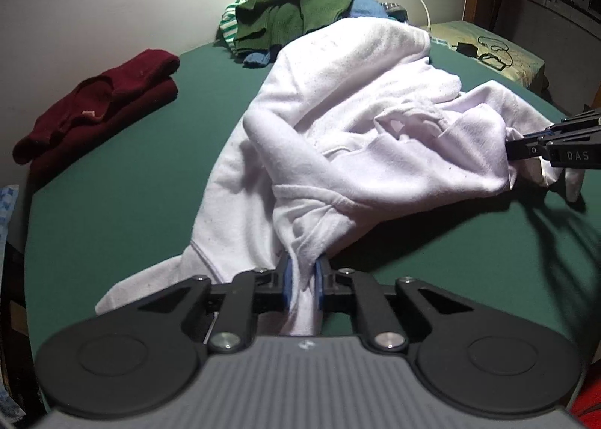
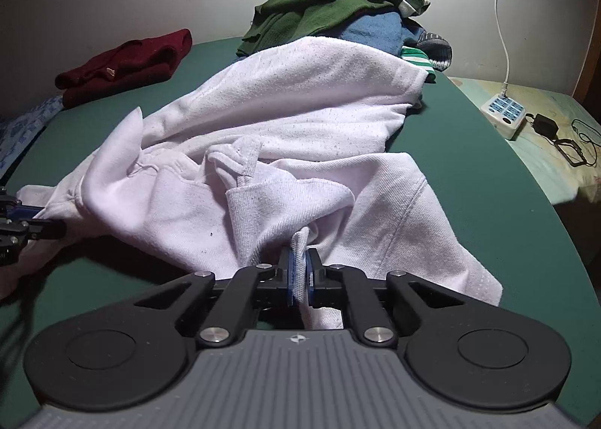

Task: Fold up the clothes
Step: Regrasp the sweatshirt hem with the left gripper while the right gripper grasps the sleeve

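A white shirt [image 1: 338,121] lies crumpled along the green table [image 1: 131,185], its collar bunched near the middle. My left gripper [image 1: 302,279] is shut on a pinch of the shirt's near edge, cloth running between its blue pads. In the same view the right gripper [image 1: 526,151] comes in from the right, clamped on another part of the cloth. In the right wrist view the right gripper [image 2: 299,275] is shut on a fold of the white shirt [image 2: 281,121], and the left gripper [image 2: 33,222] grips the cloth at the far left.
A folded maroon garment [image 1: 97,110] lies at the left of the table. A heap of green, blue and plaid clothes [image 1: 300,8] stands at the far end. A white power strip [image 2: 505,117] with a cable and adapter rests on a bed beyond the right edge.
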Tool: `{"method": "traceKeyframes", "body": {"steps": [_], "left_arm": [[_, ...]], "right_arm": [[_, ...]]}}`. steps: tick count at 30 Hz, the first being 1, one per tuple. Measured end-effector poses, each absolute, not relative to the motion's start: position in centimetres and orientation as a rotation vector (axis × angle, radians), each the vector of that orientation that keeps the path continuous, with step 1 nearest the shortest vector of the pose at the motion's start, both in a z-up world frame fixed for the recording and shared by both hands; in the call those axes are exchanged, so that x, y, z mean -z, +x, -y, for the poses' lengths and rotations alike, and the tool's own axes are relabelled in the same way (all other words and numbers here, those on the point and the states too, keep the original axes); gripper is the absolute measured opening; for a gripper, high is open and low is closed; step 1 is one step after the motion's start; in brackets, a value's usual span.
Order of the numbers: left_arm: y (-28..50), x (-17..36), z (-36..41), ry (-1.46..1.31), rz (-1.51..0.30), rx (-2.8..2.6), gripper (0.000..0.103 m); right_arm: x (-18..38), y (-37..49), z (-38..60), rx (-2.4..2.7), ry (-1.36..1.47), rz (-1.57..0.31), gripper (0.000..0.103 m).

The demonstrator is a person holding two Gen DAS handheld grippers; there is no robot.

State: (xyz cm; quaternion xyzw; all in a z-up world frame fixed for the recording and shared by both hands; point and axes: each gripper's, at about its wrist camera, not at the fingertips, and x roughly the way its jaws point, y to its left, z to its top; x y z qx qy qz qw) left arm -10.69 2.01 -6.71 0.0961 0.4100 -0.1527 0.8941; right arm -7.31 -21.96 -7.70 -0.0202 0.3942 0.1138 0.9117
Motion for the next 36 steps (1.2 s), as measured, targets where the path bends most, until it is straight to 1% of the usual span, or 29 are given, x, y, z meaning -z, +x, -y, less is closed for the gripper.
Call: {"method": "traceKeyframes", "body": {"steps": [4, 7, 9, 10, 11, 12, 13, 14, 15, 16, 17, 18, 19, 20, 21, 22, 23, 24, 25, 26, 30, 33, 36], "left_arm": [[-13.7, 6.1, -2.1, 0.165, -0.871, 0.369, 0.006], [-16.0, 7.3, -2.0, 0.177, -0.934, 0.392, 0.006], [-17.1, 8.1, -2.2, 0.191, -0.961, 0.382, 0.006], [-17.4, 8.2, -2.3, 0.193, -0.964, 0.371, 0.006], [-17.5, 8.2, -2.4, 0.195, -0.957, 0.362, 0.007], [-17.6, 7.9, -2.4, 0.204, -0.939, 0.355, 0.011], [-17.6, 7.6, -2.3, 0.215, -0.914, 0.349, 0.014], [-17.4, 7.4, -2.1, 0.228, -0.894, 0.346, 0.026], [-17.2, 7.4, -1.9, 0.24, -0.878, 0.346, 0.04], [-16.9, 7.4, -1.6, 0.252, -0.863, 0.35, 0.045], [-16.6, 7.6, -1.3, 0.263, -0.859, 0.355, 0.051], [-16.2, 7.9, -0.9, 0.273, -0.863, 0.361, 0.055], [-15.8, 8.2, -0.5, 0.283, -0.867, 0.366, 0.054], [-15.5, 8.6, -0.3, 0.288, -0.875, 0.366, 0.049], [-15.1, 9.1, -0.1, 0.29, -0.887, 0.363, 0.046], [-15.1, 9.1, -0.1, 0.287, -0.888, 0.363, 0.045], [-15.4, 8.8, -0.2, 0.282, -0.88, 0.365, 0.032], [-15.6, 8.5, -0.3, 0.277, -0.872, 0.367, 0.016], [-15.8, 8.2, -0.3, 0.272, -0.864, 0.369, 0.009], [-16.0, 7.9, -0.4, 0.267, -0.857, 0.37, 0.007], [-16.9, 6.8, -0.8, 0.246, -0.825, 0.378, 0.005], [-18.1, 5.7, -1.3, 0.232, -0.816, 0.417, 0.004], [-19.8, 4.7, -2.1, 0.216, -0.834, 0.489, 0.004]], "right_arm": [[6.8, -9.4, 23.0, -0.285, -0.097, -0.854, 0.007], [7.1, -11.4, 23.3, -0.321, -0.172, -0.927, 0.008], [7.3, -12.5, 23.3, -0.329, -0.212, -0.943, 0.009], [7.2, -12.9, 23.3, -0.329, -0.214, -0.934, 0.016], [6.9, -13.2, 23.3, -0.327, -0.203, -0.917, 0.029], [6.6, -13.5, 23.3, -0.326, -0.192, -0.901, 0.038], [6.2, -13.6, 23.3, -0.326, -0.168, -0.879, 0.054], [5.9, -13.6, 23.2, -0.329, -0.134, -0.853, 0.065], [5.7, -13.4, 23.0, -0.335, -0.108, -0.838, 0.067], [5.7, -13.1, 22.6, -0.342, -0.09, -0.833, 0.067], [5.9, -12.7, 22.1, -0.347, -0.08, -0.833, 0.067], [6.2, -12.2, 21.5, -0.343, -0.083, -0.837, 0.067], [6.7, -11.9, 20.9, -0.317, -0.1, -0.845, 0.066], [7.3, -11.6, 20.3, -0.278, -0.124, -0.854, 0.065], [7.9, -11.3, 20.0, -0.24, -0.138, -0.868, 0.064], [8.4, -11.1, 20.0, -0.204, -0.143, -0.885, 0.06], [8.8, -10.9, 20.2, -0.18, -0.135, -0.902, 0.049], [9.1, -10.7, 20.6, -0.174, -0.107, -0.918, 0.041], [9.1, -10.8, 20.9, -0.178, -0.076, -0.923, 0.027], [8.9, -11.0, 21.2, -0.185, -0.054, -0.914, 0.016], [7.1, -12.7, 21.1, -0.267, -0.066, -0.847, 0.014], [5.9, -14.4, 20.6, -0.388, -0.152, -0.835, 0.014], [5.5, -16.4, 19.9, -0.49, -0.296, -0.864, 0.014]]}}
